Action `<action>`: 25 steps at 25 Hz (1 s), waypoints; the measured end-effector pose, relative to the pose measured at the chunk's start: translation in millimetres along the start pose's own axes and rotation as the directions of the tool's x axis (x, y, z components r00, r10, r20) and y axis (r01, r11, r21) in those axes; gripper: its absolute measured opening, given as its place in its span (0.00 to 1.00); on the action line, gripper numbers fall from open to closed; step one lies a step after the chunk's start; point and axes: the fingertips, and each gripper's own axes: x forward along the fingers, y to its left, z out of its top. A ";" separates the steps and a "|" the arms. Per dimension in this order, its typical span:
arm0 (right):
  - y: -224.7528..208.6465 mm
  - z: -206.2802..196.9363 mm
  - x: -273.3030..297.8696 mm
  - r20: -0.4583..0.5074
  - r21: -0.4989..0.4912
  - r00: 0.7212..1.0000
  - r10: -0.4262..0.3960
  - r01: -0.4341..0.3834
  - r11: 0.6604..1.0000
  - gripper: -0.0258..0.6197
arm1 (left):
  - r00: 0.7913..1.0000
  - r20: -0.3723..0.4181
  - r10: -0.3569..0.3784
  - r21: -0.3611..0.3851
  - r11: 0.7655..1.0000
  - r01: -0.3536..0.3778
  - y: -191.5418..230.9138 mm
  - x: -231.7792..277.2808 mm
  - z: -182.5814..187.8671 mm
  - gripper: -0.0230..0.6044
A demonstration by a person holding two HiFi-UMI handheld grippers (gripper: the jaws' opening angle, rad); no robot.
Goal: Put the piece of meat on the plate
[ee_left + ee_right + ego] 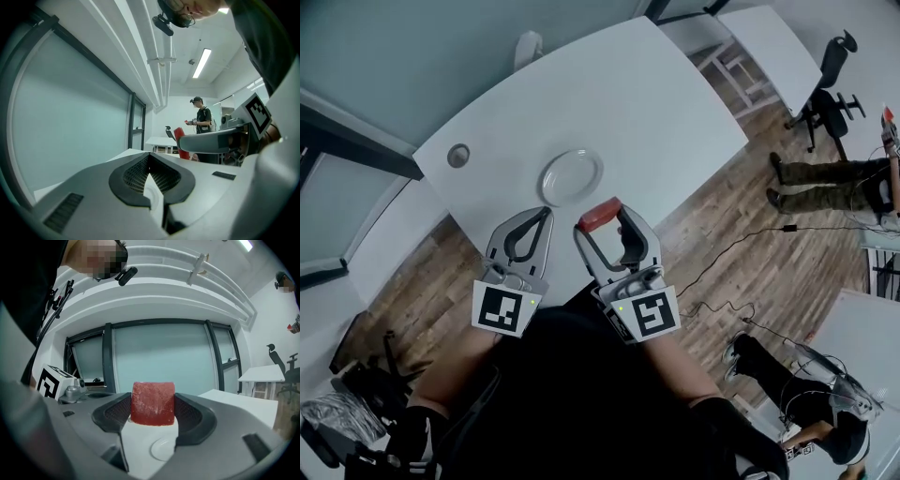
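Note:
A red block of meat (598, 212) sits clamped between the fingers of my right gripper (602, 220), held just above the near part of the white table (656, 103). In the right gripper view the meat (152, 404) fills the gap of the right gripper (152, 411). The round white plate (571, 176) lies on the table just beyond and left of the meat, and the plate (161, 449) shows below the jaws. My left gripper (547, 213) hovers beside the plate's near edge; the left gripper (148, 157) is shut and holds nothing.
A round grommet (458, 156) sits in the table's left corner. A pale chair (528, 45) stands at the far side. Another table (769, 42) and an office chair (832, 70) stand at the upper right. A person's legs (825, 176) and cables (741, 246) lie on the wood floor.

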 end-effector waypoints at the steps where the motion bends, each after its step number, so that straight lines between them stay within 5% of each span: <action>1: -1.3 -1.3 5.1 0.002 -0.002 1.000 0.004 -0.004 1.000 0.48 | 1.000 -0.008 0.000 0.001 1.000 0.000 3.6 2.5 -2.9 0.02; 25: -30.4 -90.2 49.5 -0.217 0.006 0.976 0.029 -0.028 1.000 0.48 | 0.990 -0.138 0.033 0.014 0.999 -0.031 30.1 43.8 -68.9 0.02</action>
